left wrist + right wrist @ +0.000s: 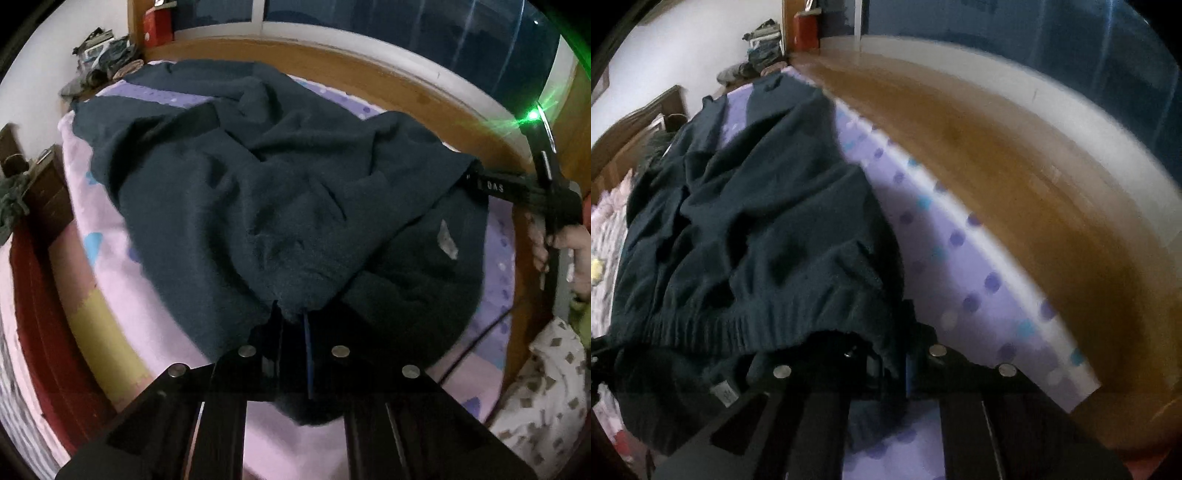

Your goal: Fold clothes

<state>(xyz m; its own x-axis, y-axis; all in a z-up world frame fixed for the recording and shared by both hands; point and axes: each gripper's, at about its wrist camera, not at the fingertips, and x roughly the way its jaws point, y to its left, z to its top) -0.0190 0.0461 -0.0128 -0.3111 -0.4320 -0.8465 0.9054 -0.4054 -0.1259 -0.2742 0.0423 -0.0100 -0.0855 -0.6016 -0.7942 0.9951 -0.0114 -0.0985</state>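
Dark sweater (280,192) lies rumpled mid-frame on the purple-pink bed sheet (110,280) — no neat fold yet. Left gripper (291,317) clamped on its near edge, right gripper (886,354) clamped on the ribbed hem (738,328) — folding barely begun.

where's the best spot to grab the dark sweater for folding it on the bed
Grip the dark sweater by its ribbed hem, coming from the near edge of the bed. The hem is thick and lies nearest the person, with the body spread away behind it. Both the left gripper and right gripper are already shut on it there, one toward each end.
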